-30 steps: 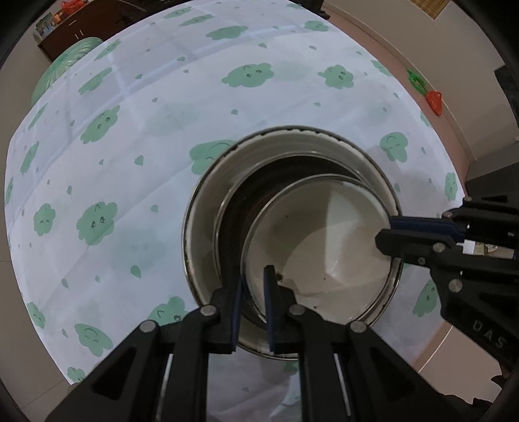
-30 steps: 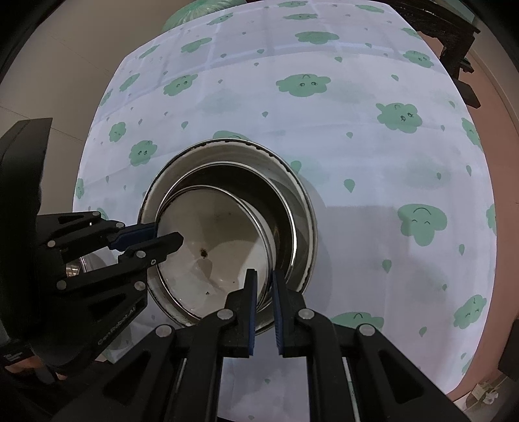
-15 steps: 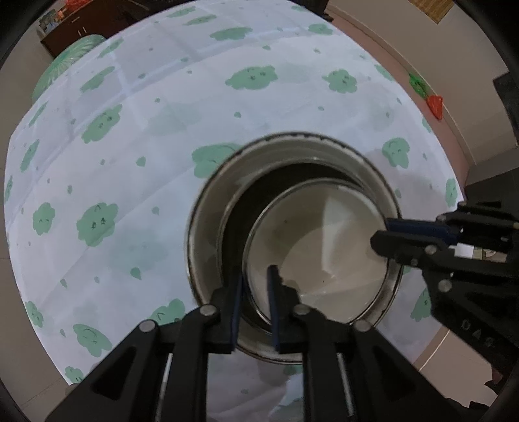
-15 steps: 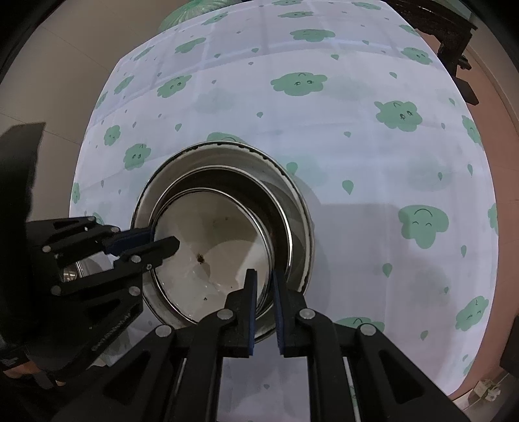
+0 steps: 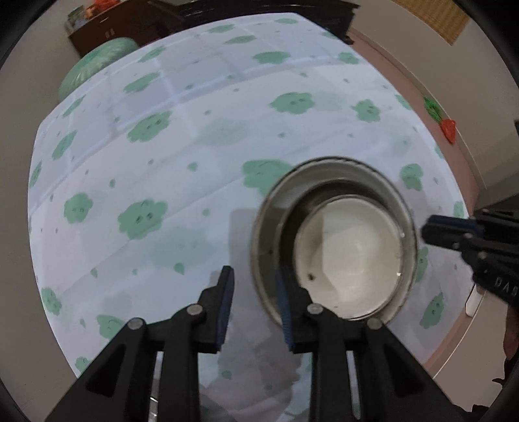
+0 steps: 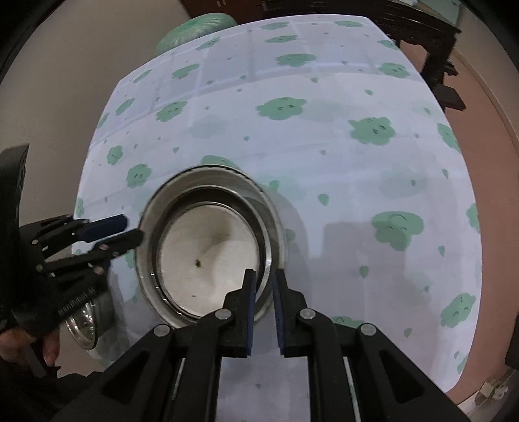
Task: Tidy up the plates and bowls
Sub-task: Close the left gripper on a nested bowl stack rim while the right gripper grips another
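A stack of steel bowls (image 5: 269, 233) with a white-bottomed inner dish (image 5: 350, 256) stands on the cloud-print tablecloth; it also shows in the right wrist view (image 6: 275, 227). My left gripper (image 5: 254, 285) is open, its jaws apart just off the stack's near-left rim, holding nothing. It shows from the side in the right wrist view (image 6: 129, 230). My right gripper (image 6: 263, 285) has its jaws slightly apart at the stack's near-right rim, gripping nothing. It shows at the right edge of the left wrist view (image 5: 431, 227).
The white cloth with green clouds (image 5: 146, 214) covers the table. A small steel bowl (image 6: 82, 324) sits at the table's near-left edge. A green stool (image 6: 194, 29) and dark furniture (image 6: 434, 42) stand beyond the far edge.
Both grippers have let go of the bowl stack's rim and pulled back. My left gripper has opened wide and shifted left. The stack now rests on the cloth.
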Tool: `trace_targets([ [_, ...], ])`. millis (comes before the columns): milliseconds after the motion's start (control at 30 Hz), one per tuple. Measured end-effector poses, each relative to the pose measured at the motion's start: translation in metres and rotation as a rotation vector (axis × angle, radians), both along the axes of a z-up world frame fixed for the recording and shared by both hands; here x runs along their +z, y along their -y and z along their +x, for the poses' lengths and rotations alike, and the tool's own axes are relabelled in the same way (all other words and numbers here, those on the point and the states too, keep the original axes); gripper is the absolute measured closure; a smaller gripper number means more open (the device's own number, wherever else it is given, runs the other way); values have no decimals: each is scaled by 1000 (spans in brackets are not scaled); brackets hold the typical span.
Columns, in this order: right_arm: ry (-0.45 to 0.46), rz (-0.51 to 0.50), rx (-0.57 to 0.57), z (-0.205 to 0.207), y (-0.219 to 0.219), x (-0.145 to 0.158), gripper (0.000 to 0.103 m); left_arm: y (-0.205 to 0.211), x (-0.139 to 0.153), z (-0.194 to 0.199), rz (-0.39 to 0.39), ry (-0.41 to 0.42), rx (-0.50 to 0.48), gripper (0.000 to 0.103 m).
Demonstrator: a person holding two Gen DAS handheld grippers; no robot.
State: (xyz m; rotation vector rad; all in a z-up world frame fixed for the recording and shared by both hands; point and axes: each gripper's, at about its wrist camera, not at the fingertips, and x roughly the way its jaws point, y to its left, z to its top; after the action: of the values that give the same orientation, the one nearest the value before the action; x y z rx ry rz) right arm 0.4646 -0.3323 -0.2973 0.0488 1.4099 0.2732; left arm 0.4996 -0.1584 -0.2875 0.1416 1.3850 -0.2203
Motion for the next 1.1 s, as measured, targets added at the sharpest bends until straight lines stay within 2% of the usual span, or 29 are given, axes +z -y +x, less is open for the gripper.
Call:
trace_targets([
  [200,-8,-17,-25,-4,10,-9,91,-10,-9,-3,-18,-21,37,76],
  [833,-12,0,-41,7,6,-26,91,-9,-28,10,-47,-69,56,76],
  [1033,-21,4,-44,11,8,-30,91,-4,-32,16,-50,-74,41,82],
  [1100,-25,0,-37,12,7,-30,91,-3,-32,17,-58,-80,39,88],
])
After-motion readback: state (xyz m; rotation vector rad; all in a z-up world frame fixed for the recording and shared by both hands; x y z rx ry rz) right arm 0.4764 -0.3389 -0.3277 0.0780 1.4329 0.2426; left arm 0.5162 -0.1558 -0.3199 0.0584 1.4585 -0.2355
